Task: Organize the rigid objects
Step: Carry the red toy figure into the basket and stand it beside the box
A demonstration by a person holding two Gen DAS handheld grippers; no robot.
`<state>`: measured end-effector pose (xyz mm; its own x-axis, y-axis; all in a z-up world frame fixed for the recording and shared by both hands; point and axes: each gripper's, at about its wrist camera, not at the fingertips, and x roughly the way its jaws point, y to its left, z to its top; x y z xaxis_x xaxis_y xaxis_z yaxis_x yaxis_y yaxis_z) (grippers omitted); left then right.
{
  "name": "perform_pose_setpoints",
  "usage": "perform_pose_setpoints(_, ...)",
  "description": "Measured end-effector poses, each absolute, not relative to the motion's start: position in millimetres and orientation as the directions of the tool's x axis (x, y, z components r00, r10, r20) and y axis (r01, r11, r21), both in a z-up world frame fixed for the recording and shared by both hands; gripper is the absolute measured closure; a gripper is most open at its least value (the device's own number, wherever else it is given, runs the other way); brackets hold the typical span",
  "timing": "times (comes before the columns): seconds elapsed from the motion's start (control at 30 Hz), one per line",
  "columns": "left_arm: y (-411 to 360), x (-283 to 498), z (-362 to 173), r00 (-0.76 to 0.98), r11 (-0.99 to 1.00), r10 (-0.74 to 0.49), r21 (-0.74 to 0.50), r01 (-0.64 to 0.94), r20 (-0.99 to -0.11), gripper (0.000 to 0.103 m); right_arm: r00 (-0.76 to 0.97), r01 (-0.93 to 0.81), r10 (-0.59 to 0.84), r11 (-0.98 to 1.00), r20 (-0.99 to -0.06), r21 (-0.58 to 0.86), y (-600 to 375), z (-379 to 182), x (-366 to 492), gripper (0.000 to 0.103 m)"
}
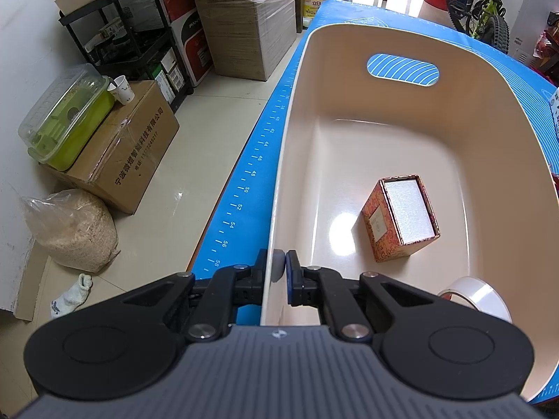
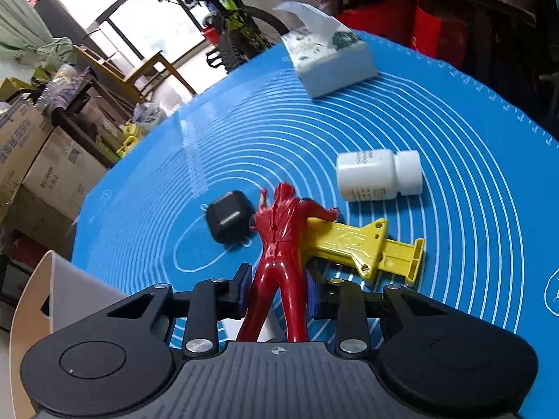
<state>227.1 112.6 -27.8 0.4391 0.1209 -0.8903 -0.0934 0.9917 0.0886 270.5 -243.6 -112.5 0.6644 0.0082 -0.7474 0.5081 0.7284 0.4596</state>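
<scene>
Cream plastic bin is seen from the left wrist view, standing on the blue mat along its ruled left edge. The bin's near-left wall is pinched by the left gripper, one pad outside the wall and one inside, clenched on the rim. Inside the bin, a patterned orange box is noted lying on the floor toward the right wall, its white face turned up. A roll of clear tape is seen near the bin's near-right corner, partly hidden by the gripper body. A handle slot is cut in the far wall. None of the bin's contents are shown by the right wrist view; only a corner of the bin is caught there, at the lower left.

From the right wrist view, the red figurine is gripped at the legs by the right gripper, closed on it. Whether the figurine is lifted clear of the mat cannot be told. Just behind it a yellow plastic piece lies flat, with a black cube-like object to its left, near the mat's centre rings. A white bottle is seen on its side beyond the yellow piece. A tissue pack sits near the mat's far edge.
</scene>
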Motion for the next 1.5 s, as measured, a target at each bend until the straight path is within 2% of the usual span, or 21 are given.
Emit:
perform_pose_setpoints(0.27, 112.6, 227.1, -28.0, 0.438, 0.992, 0.120, 0.087, -0.094, -0.891, 0.093, 0.725, 0.440, -0.012, 0.777, -0.688, 0.450, -230.0, -85.9, 258.2, 0.064)
perform_pose_setpoints(0.5, 112.1, 227.2, -27.9, 0.438, 0.991, 0.125, 0.091, -0.097, -0.890, 0.092, 0.735, 0.414, 0.007, 0.788, -0.678, 0.456, -224.6, -79.8, 255.9, 0.066)
perform_pose_setpoints(0.67, 110.6, 227.3, -28.2, 0.439, 0.990, 0.132, 0.097, -0.100, -0.889, 0.092, 0.733, 0.430, 0.034, 0.751, -0.679, 0.501, -232.9, -84.1, 253.3, 0.066)
perform_pose_setpoints(1.03, 109.8, 227.6, -28.4, 0.439, 0.990, 0.133, 0.098, -0.100, -0.889, 0.092, 0.784, 0.384, 0.071, 0.725, -0.616, 0.572, -233.1, -63.6, 245.9, 0.066)
perform_pose_setpoints(1.23, 109.7, 227.6, -28.5, 0.439, 0.990, 0.133, 0.099, -0.100, -0.889, 0.092, 0.826, 0.295, 0.147, 0.710, -0.544, 0.640, -221.6, -41.1, 241.4, 0.066)
perform_pose_setpoints(1.5, 109.3, 227.6, -28.3, 0.440, 0.990, 0.134, 0.100, -0.099, -0.888, 0.092, 0.830, 0.121, 0.287, 0.744, -0.479, 0.657, -176.6, -15.1, 241.2, 0.066)
